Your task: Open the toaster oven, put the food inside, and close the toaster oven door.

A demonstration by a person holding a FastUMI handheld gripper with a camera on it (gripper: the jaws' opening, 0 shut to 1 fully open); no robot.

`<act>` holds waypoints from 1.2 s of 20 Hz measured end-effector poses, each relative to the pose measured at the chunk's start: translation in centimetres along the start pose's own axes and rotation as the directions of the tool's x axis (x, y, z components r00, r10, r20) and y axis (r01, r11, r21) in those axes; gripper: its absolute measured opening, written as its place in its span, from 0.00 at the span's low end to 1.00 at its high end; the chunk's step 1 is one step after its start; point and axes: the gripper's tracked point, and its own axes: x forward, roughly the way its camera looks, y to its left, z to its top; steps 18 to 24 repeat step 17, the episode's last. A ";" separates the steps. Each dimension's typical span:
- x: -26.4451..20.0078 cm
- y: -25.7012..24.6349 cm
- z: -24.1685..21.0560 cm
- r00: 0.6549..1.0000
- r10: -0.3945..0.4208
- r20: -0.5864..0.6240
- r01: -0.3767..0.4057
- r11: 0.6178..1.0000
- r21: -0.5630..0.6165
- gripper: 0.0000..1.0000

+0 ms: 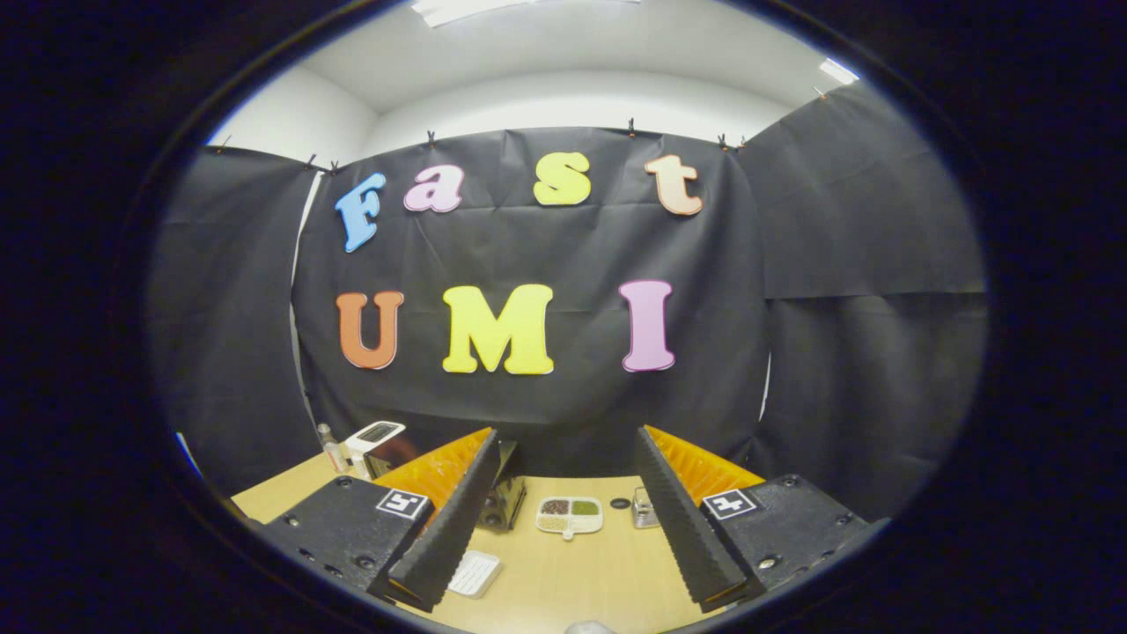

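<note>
My gripper (565, 592) is held high above a light wooden table (607, 572), open, with nothing between its fingers. Far below and beyond the fingertips lies a white divided plate (570, 515) holding small portions of brown, green and pale food. A dark boxy appliance (504, 504), which looks like the toaster oven, peeks out from behind the left finger (453, 528); most of it is hidden, and I cannot tell how its door stands.
A small clear cup (644, 509) and a little dark disc (620, 503) sit right of the plate. A white grid-patterned pad (475, 572) lies by the left fingertip. A small bottle (333, 451) and a white device (375, 434) stand at the table's far left corner.
</note>
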 end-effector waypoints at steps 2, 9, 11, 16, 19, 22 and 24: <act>0.1 -0.4 -0.4 1.000 -0.015 -0.015 0.016 1.000 0.013 0.98; -0.2 0.5 1.2 0.997 -0.081 0.020 0.080 0.997 0.015 0.98; -0.1 0.8 1.3 0.995 -0.094 0.029 0.094 0.995 0.024 0.98; -0.4 1.5 1.9 0.992 -0.120 0.036 0.119 0.993 0.022 0.98; -0.5 1.5 2.2 0.991 -0.126 0.048 0.125 0.992 0.020 0.98; -0.5 1.5 2.2 0.991 -0.126 0.048 0.125 0.992 0.020 0.98; -0.5 1.5 2.2 0.991 -0.126 0.048 0.125 0.992 0.020 0.98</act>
